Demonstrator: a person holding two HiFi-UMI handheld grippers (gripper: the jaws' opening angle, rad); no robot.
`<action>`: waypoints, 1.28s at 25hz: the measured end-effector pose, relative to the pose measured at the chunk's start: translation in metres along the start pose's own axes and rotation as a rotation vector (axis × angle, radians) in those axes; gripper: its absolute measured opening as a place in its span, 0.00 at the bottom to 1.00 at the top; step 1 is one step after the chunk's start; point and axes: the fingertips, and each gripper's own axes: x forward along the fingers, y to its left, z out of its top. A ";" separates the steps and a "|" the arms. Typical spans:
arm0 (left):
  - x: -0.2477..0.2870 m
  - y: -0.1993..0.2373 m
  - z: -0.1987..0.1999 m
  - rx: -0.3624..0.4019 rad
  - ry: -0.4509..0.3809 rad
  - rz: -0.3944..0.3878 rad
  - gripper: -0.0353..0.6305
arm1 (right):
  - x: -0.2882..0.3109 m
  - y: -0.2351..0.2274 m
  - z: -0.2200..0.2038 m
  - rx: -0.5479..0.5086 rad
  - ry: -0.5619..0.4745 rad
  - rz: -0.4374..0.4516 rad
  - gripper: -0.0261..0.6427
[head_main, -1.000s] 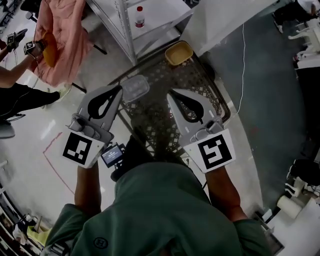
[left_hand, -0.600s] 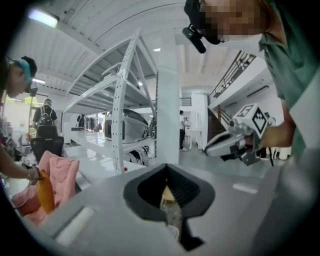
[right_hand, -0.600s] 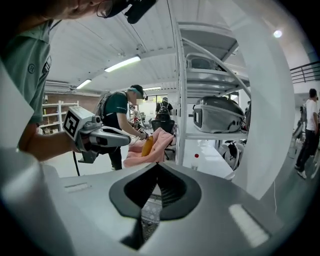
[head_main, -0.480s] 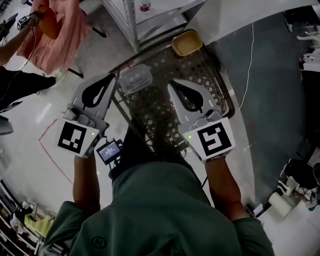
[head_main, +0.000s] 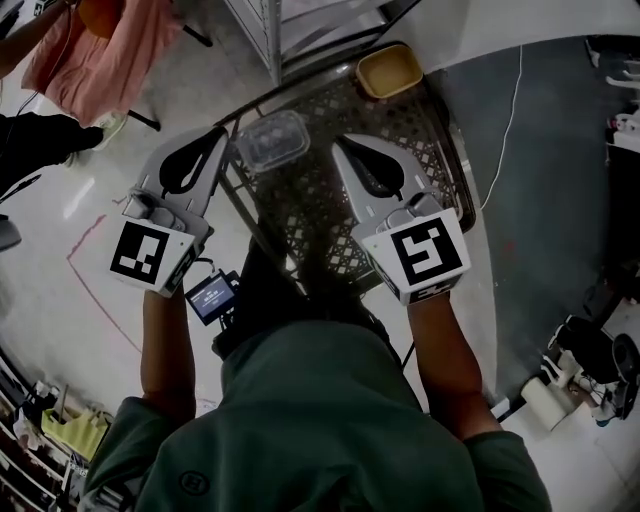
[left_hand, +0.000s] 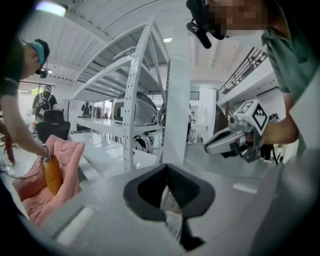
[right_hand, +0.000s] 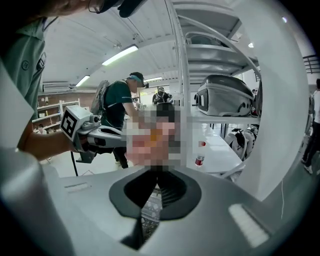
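Glossy pale floor (head_main: 90, 200) meets dark grey flooring on the right, and a white shelving rack (head_main: 275, 30) stands beyond. The left claw (head_main: 222, 135) and right claw (head_main: 340, 145) hang over a dark mesh basket (head_main: 300, 220), each pressed together and empty. A clear container (head_main: 272, 140) sits in the basket's far left corner, just beside the left claw. A yellow tub (head_main: 390, 70) sits in the far right corner.
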 end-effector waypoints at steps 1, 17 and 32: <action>0.002 0.004 -0.005 -0.006 0.006 0.003 0.06 | 0.005 -0.002 -0.002 0.004 0.005 0.001 0.05; 0.035 0.044 -0.092 -0.086 0.100 0.029 0.06 | 0.080 -0.016 -0.057 0.046 0.107 0.035 0.05; 0.064 0.062 -0.195 -0.225 0.227 0.061 0.06 | 0.140 -0.032 -0.125 0.085 0.222 0.055 0.05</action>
